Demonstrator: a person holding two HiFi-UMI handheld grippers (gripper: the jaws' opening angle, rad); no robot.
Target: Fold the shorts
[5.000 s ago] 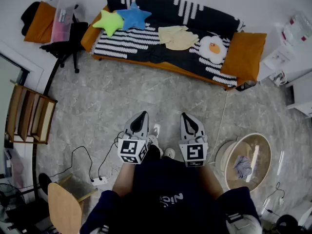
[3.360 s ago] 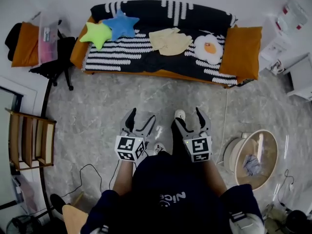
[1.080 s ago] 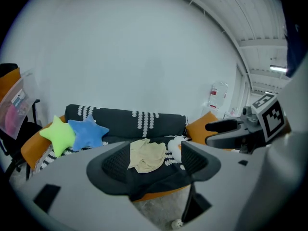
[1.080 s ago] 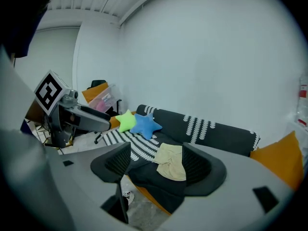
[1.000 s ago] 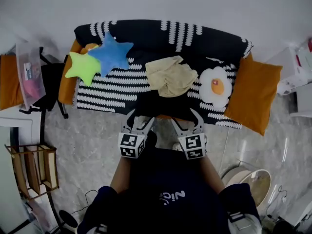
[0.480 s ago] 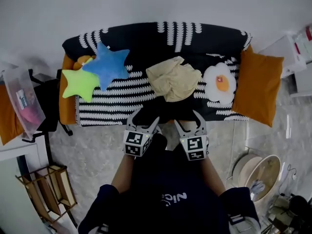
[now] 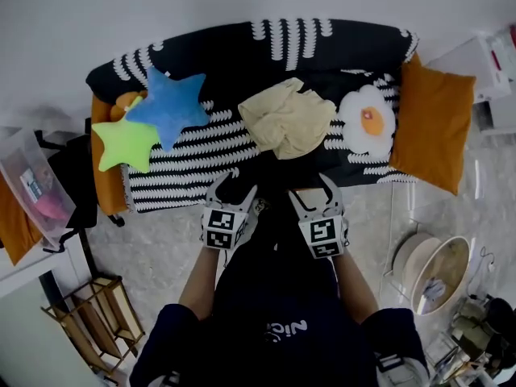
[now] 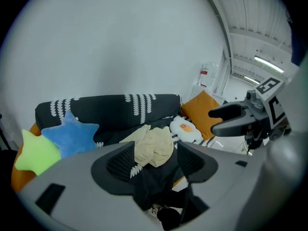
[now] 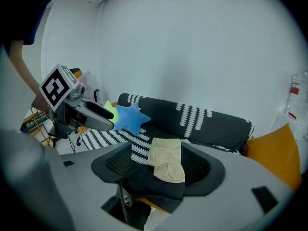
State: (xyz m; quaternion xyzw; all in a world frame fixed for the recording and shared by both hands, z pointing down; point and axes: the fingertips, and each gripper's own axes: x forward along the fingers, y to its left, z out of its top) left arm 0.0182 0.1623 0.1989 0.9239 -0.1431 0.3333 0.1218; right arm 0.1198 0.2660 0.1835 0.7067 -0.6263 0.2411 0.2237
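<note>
One crumpled shorts [image 7: 288, 127], legs and waistband indistinguishable, lies on the sofa [image 7: 322, 43] just beyond two empty grippers: left gripper [image 7: 234, 186] jaws wide but just narrowing, right gripper [image 7: 310, 188] jaws wide apart.

Home living room, striped sofa [image 7: 339, 43], blue star cushion [image 7: 167, 108] (stone-look floor [image 7: 153, 248])
</note>
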